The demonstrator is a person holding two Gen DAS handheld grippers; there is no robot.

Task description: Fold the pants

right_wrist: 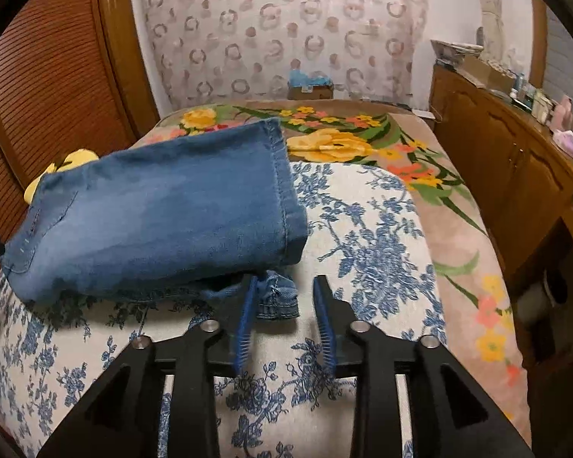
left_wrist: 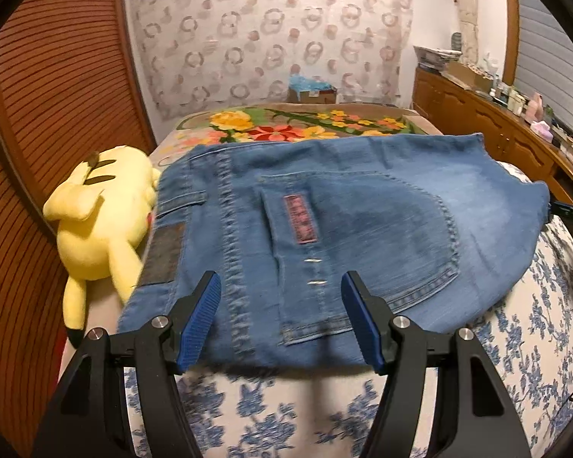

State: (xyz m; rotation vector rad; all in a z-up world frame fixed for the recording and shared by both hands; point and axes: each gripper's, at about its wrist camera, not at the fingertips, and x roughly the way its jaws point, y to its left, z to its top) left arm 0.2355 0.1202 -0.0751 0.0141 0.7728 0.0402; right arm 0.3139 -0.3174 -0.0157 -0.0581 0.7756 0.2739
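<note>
While both tongs stand open, neither grips anything. Left tongs [left_wrist: 280,320] hover over the waist end of the jeans [left_wrist: 324,236], blue pads either side of the back pocket [left_wrist: 366,252], fabric between them but not pinched. Right tongs [right_wrist: 284,322] sit at the leg end, left pad touching a small bunched hem scrap [right_wrist: 279,297], right pad apart from it. Jeans lie folded on the bed [right_wrist: 363,229] with its blue-flower sheet; the hem [right_wrist: 282,191] faces right. Yellow plush [left_wrist: 99,225] lies just beside the waistband. Floral blanket [right_wrist: 343,145] covers the far end; wooden cabinet [right_wrist: 515,175] stands right of the bed.
</note>
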